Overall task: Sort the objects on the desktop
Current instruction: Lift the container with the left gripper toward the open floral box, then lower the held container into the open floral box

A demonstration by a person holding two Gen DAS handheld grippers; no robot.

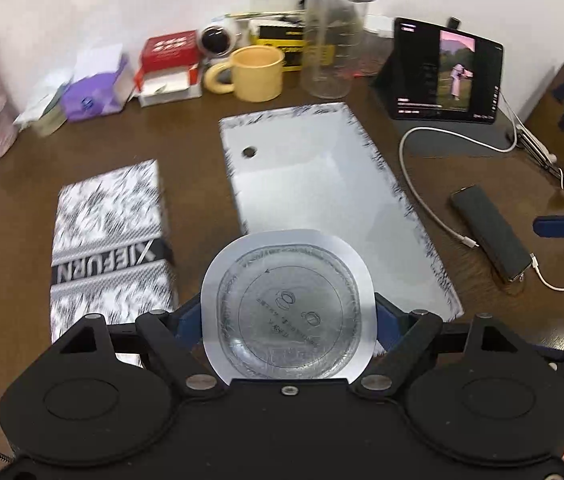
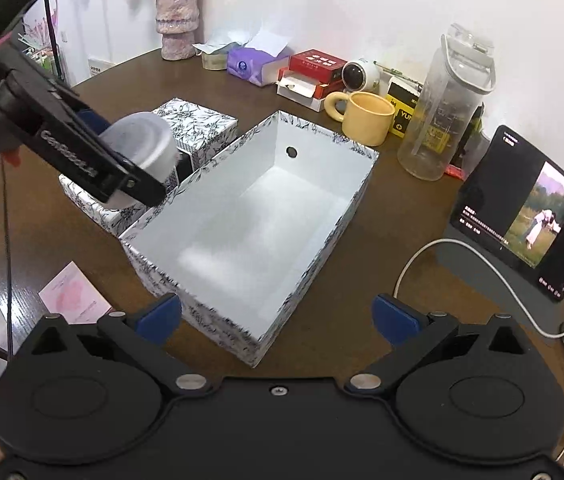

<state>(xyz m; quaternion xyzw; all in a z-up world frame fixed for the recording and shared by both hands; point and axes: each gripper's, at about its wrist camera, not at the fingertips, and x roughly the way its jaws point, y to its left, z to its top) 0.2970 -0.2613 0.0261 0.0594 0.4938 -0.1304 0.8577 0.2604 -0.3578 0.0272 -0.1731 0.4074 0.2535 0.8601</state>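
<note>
Left wrist view: the left gripper (image 1: 288,312) has its blue pads pressed on both sides of a clear plastic cup (image 1: 288,308) with a white foil lid, held in the air above the near end of an open white box (image 1: 322,184). Beside the box, toward the table's (image 1: 185,132) left edge, lies its patterned lid (image 1: 109,240). A phone (image 1: 490,232) on a white cable (image 1: 422,184) sits near the right edge. Right wrist view: the right gripper (image 2: 277,316) hangs with its jaws wide apart and nothing between them, over the near corner of the box (image 2: 265,220). Along the far edge stand a yellow mug (image 2: 366,118), a clear water bottle (image 2: 442,112), a tissue pack (image 2: 249,64) and a tablet (image 2: 522,216).
</note>
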